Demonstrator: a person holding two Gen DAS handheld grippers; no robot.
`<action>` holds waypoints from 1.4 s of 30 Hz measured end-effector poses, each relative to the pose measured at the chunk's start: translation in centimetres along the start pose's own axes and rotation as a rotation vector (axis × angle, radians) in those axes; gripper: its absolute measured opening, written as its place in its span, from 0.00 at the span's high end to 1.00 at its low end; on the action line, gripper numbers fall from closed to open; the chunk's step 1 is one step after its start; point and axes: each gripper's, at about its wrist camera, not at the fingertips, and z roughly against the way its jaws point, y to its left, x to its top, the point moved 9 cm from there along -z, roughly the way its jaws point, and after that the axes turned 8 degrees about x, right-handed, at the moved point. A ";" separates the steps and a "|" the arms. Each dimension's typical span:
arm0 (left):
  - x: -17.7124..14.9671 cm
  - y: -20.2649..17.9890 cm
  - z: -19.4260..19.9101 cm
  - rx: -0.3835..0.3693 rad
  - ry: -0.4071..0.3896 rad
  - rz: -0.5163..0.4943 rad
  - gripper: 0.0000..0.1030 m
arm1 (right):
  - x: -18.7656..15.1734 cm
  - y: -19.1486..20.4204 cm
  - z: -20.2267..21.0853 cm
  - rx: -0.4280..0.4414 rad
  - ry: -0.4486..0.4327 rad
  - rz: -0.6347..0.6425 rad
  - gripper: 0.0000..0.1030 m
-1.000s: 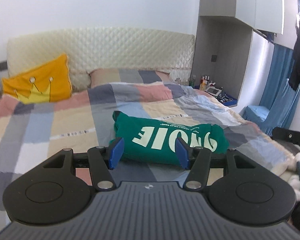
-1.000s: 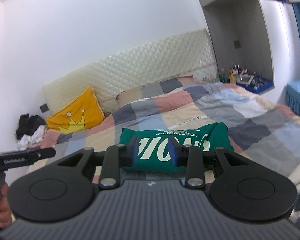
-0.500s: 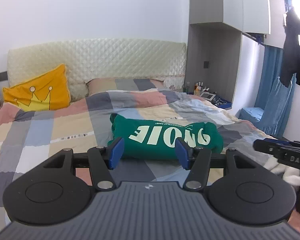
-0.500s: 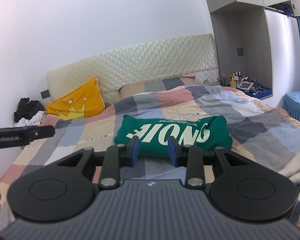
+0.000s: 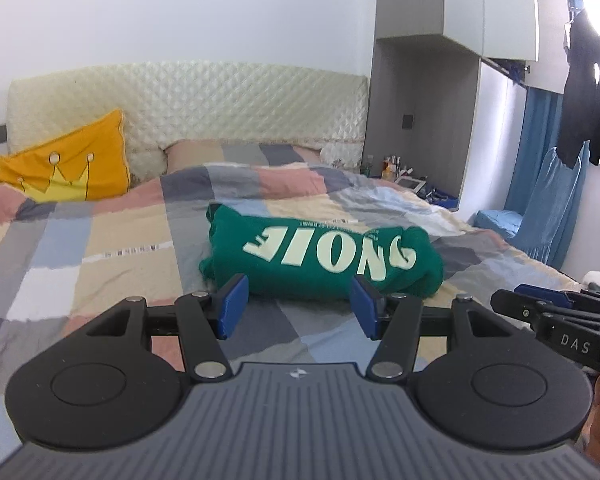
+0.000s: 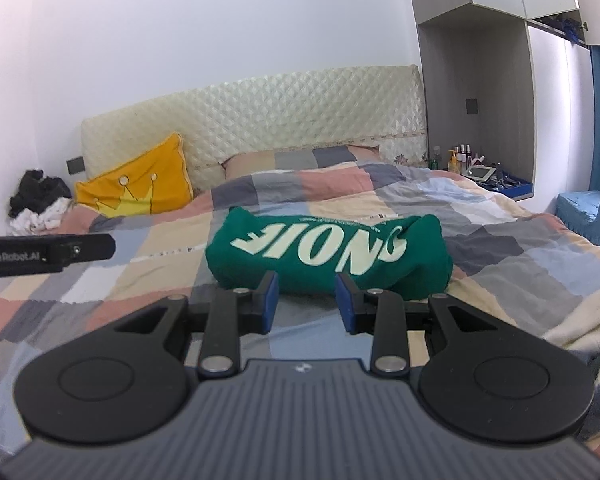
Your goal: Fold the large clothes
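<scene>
Your left gripper hangs spread wide, nothing between its blue pads, and your right gripper gapes narrower, also empty. Just beyond both, the folded green sweatshirt lies mid-bed on the patchwork quilt.

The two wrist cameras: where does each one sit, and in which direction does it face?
Left wrist: sits on the left tool, faces along its open fingers to the folded green sweatshirt on the bed; the right tool and a bit of hand show at the right edge.
Right wrist: sits on the right tool, faces the same sweatshirt; the left tool shows at the left edge.
Shared: sweatshirt, yellow crown pillow, quilted headboard.
</scene>
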 end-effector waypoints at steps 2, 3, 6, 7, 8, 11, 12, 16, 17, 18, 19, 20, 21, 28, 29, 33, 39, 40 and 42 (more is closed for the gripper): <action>-0.7 0.2 -0.9 0.005 0.015 0.008 0.40 | -0.7 -0.2 -0.6 -0.005 0.011 -0.002 0.65; -1.1 0.3 -1.3 0.011 0.022 0.004 0.40 | -0.9 -0.3 -0.8 -0.007 0.013 -0.003 0.65; -1.7 0.6 -2.2 0.014 0.030 0.004 0.40 | -1.3 -0.5 -1.1 -0.019 0.001 0.000 0.65; -1.9 0.8 -2.4 0.017 0.033 0.009 0.40 | -1.3 -0.5 -1.2 -0.027 0.000 0.003 0.65; -2.0 0.9 -2.7 0.022 0.036 0.013 0.40 | -1.5 -0.6 -1.3 -0.032 0.004 0.000 0.65; -2.2 1.0 -3.0 0.034 0.028 0.003 0.39 | -1.9 -0.7 -1.5 -0.047 0.005 -0.007 0.65; -2.2 0.9 -3.1 0.033 0.030 0.006 0.38 | -2.1 -0.6 -1.5 -0.056 0.001 -0.001 0.65; -2.3 0.7 -3.1 0.028 0.026 0.016 0.38 | -2.4 -0.6 -1.5 -0.062 0.006 -0.001 0.66; -2.4 0.6 -3.1 0.029 0.025 0.015 0.38 | -2.4 -0.8 -1.4 -0.062 0.006 -0.009 0.66; -2.4 0.6 -3.1 0.029 0.025 0.016 0.38 | -2.3 -0.9 -1.4 -0.057 0.008 -0.017 0.66; -2.4 0.5 -3.1 0.028 0.025 0.018 0.38 | -2.4 -1.0 -1.4 -0.056 0.011 -0.023 0.66; -2.4 0.5 -3.0 0.027 0.026 0.020 0.37 | -2.4 -1.2 -1.4 -0.058 0.014 -0.030 0.66; -2.4 0.4 -3.0 0.026 0.025 0.020 0.37 | -2.4 -1.3 -1.4 -0.058 0.015 -0.034 0.66; -2.7 0.2 -3.0 0.028 0.023 0.018 0.36 | -2.4 -1.2 -1.3 -0.063 0.014 -0.034 0.66; -2.7 0.2 -3.0 0.034 0.024 0.019 0.36 | -2.4 -1.2 -1.3 -0.063 0.014 -0.034 0.66; -2.9 0.5 -3.0 0.034 0.024 0.021 0.35 | -2.4 -1.2 -1.4 -0.061 0.014 -0.034 0.66; -3.0 0.7 -3.1 0.038 0.024 0.022 0.34 | -2.6 -1.4 -1.3 -0.065 0.011 -0.050 0.66; -3.0 0.7 -2.9 0.038 0.022 0.022 0.34 | -2.6 -1.4 -1.2 -0.067 0.011 -0.050 0.66; -3.0 0.7 -3.0 0.038 0.023 0.022 0.34 | -2.6 -1.5 -1.2 -0.071 0.011 -0.044 0.66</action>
